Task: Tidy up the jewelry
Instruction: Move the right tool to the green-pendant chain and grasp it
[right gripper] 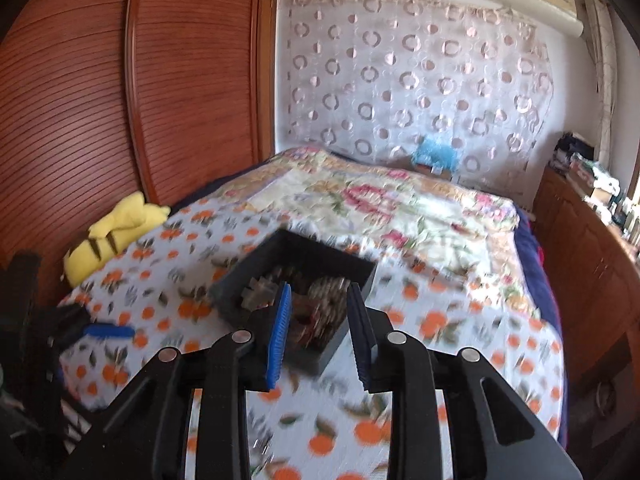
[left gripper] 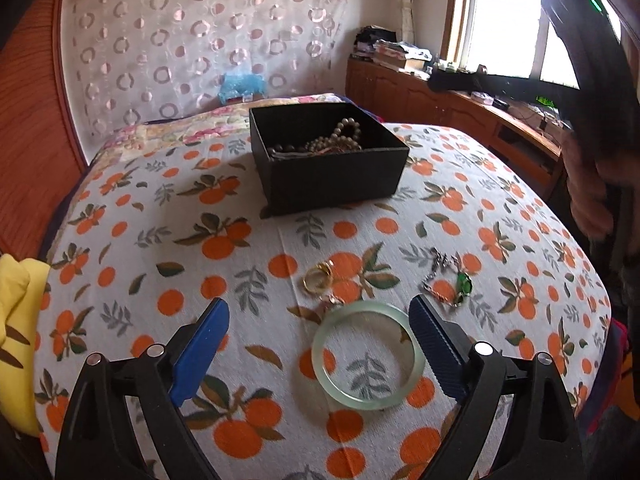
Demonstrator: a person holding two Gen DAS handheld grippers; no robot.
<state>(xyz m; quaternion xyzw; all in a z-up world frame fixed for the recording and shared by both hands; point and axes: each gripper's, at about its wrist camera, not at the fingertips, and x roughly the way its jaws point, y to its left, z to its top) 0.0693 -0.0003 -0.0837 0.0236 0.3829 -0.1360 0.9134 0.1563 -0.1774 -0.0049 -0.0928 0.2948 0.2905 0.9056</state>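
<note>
Here, jade bangle [left gripper: 367, 355] lying flat, black box [left gripper: 328, 152] beyond

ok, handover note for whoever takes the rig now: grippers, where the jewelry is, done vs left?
Left gripper: open, empty, over the green bangle on the bedspread.
Right gripper: open, empty, above the black box.
Done: bead strands already in the box.
Left: bangle, gold rings and green-stone chain lie loose on the bedspread. Bangle looks like the next pick.
</note>
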